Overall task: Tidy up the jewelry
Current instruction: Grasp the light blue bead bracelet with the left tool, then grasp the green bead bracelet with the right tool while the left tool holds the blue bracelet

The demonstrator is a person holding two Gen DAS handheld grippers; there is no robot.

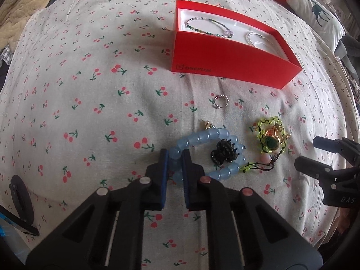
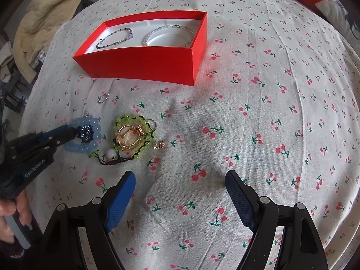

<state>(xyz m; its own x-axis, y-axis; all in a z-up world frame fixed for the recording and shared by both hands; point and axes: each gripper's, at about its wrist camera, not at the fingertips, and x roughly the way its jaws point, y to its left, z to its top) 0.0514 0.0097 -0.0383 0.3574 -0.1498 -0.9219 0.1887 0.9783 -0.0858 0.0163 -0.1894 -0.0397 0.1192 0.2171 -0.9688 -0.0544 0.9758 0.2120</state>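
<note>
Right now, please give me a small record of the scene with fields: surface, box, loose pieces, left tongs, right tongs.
surface: cherry-print cloth
box: red box, open, holding two bead bracelets
loose pieces: blue bead bracelet, green beaded piece, small ring
left tongs: shut on blue bead bracelet
right tongs: open, holding nothing

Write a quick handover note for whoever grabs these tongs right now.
Left tongs: shut on the blue bead bracelet, which is lying on the cherry-print sheet.
Right tongs: open, holding nothing.
Done: two beaded bracelets lie in the red box.
Left: blue bead bracelet, black ornament, green beaded bracelet with gold rings, small silver ring, loose earrings.
</note>
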